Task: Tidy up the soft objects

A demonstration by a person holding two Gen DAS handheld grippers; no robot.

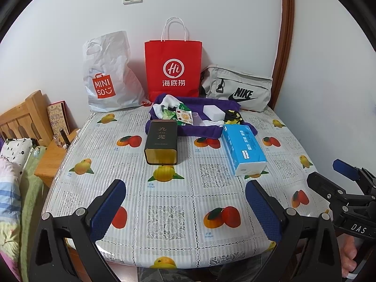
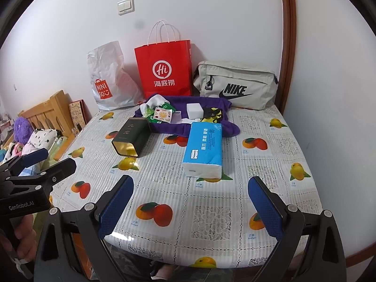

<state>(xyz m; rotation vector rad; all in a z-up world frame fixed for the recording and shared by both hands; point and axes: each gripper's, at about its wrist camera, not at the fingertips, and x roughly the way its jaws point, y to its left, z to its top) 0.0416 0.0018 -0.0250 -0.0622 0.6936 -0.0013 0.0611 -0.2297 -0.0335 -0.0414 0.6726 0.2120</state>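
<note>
Two tools hover over the near edge of the table (image 1: pixel 164 202) — the left tool (image 1: pixel 185 202) and the right tool (image 2: pixel 191 205), both spread wide and holding nothing. Along the wall stand a white Miniso bag (image 1: pixel 108 75), a red paper bag (image 1: pixel 173 70) and a grey Nike pouch (image 1: pixel 237 87). Before them lies a purple cloth (image 1: pixel 199 130) heaped with small packets and a white block — a dark tin (image 1: pixel 161 142) lies at its left, a blue tissue pack (image 1: pixel 244 148) at its right.

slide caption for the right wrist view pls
Open right claw facing a blue tissue pack, dark tin and purple cloth.
</note>
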